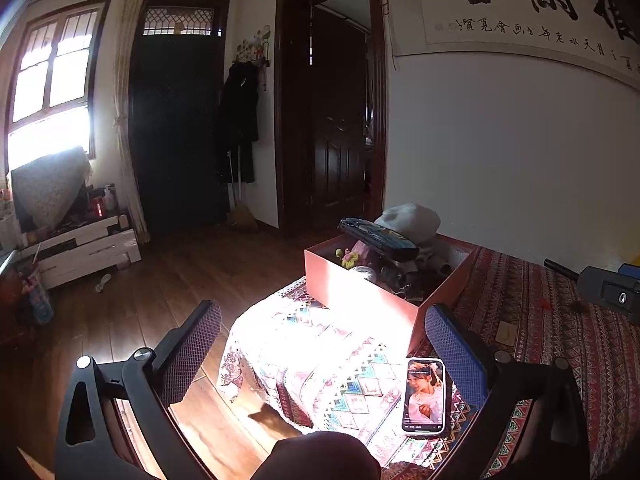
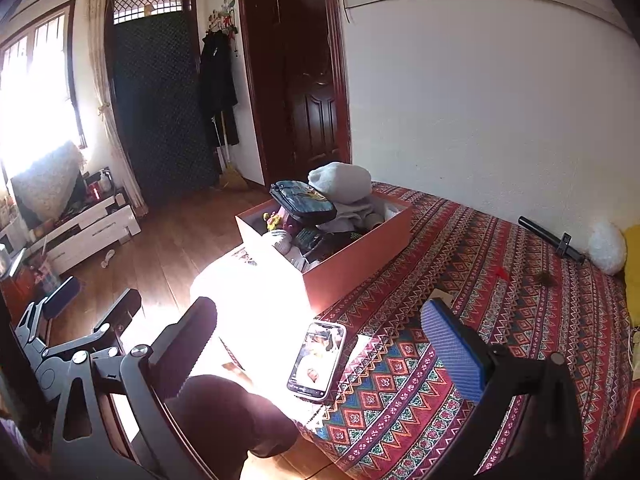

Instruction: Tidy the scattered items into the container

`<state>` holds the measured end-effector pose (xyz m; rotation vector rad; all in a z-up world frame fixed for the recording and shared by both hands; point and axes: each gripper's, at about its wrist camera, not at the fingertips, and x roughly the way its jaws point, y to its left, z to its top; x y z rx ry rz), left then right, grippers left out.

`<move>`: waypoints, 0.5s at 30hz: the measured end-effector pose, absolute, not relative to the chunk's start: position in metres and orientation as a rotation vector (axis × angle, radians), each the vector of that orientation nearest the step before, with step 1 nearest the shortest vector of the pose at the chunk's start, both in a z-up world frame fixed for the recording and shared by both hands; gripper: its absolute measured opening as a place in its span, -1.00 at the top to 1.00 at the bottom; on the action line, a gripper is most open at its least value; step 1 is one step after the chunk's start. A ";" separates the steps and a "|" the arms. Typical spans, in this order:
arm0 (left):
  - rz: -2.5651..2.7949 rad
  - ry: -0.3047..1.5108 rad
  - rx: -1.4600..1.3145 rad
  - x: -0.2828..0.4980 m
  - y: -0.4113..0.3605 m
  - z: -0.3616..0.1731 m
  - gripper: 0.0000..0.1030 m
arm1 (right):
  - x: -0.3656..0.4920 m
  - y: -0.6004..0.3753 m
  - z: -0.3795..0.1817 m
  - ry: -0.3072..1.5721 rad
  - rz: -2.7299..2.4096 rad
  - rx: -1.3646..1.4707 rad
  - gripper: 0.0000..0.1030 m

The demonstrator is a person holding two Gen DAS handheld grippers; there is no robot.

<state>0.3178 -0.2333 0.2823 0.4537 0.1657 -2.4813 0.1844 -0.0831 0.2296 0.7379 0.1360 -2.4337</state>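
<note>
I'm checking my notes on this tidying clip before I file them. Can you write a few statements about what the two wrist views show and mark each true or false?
1. The pink rectangular cardboard box holds several items, with a dark zipped pouch and a grey knit hat piled on top. True.
2. The white-cased smartphone is inside the box. False: it lies screen up on the patterned red woven bedspread, in front of the box.
3. The left tool is open and holds nothing. True.
4. The right tool is shut on the smartphone. False: it is open and empty, above the phone.
5. A black rod lies on the bedspread near the wall. True.
</note>
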 end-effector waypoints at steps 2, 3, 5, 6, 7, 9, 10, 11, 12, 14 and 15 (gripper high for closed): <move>-2.484 0.143 0.425 0.320 -0.231 0.285 -1.00 | 0.186 -0.086 0.228 0.145 -2.425 0.738 -0.99; -2.482 0.129 0.411 0.321 -0.229 0.287 -1.00 | 0.186 -0.087 0.228 0.147 -2.422 0.740 -0.99; -2.478 0.111 0.386 0.324 -0.227 0.289 -1.00 | 0.185 -0.088 0.227 0.146 -2.418 0.745 -0.99; -2.479 0.108 0.381 0.324 -0.226 0.290 -1.00 | 0.185 -0.088 0.226 0.146 -2.418 0.747 -0.99; -2.479 0.107 0.380 0.324 -0.225 0.290 -1.00 | 0.185 -0.088 0.226 0.145 -2.419 0.748 -0.99; -2.475 0.108 0.390 0.323 -0.225 0.290 -1.00 | 0.186 -0.088 0.226 0.145 -2.419 0.749 -0.99; -2.474 0.108 0.401 0.321 -0.225 0.290 -1.00 | 0.186 -0.088 0.226 0.144 -2.419 0.749 -0.99; -2.473 0.110 0.412 0.320 -0.225 0.289 -1.00 | 0.186 -0.088 0.226 0.143 -2.418 0.749 -0.99; -2.472 0.110 0.421 0.319 -0.226 0.288 -1.00 | 0.185 -0.087 0.226 0.144 -2.417 0.750 -0.99; -2.472 0.108 0.429 0.318 -0.226 0.287 -1.00 | 0.186 -0.088 0.226 0.143 -2.417 0.751 -0.99; -2.473 0.108 0.430 0.318 -0.225 0.287 -1.00 | 0.186 -0.088 0.227 0.143 -2.418 0.751 -0.99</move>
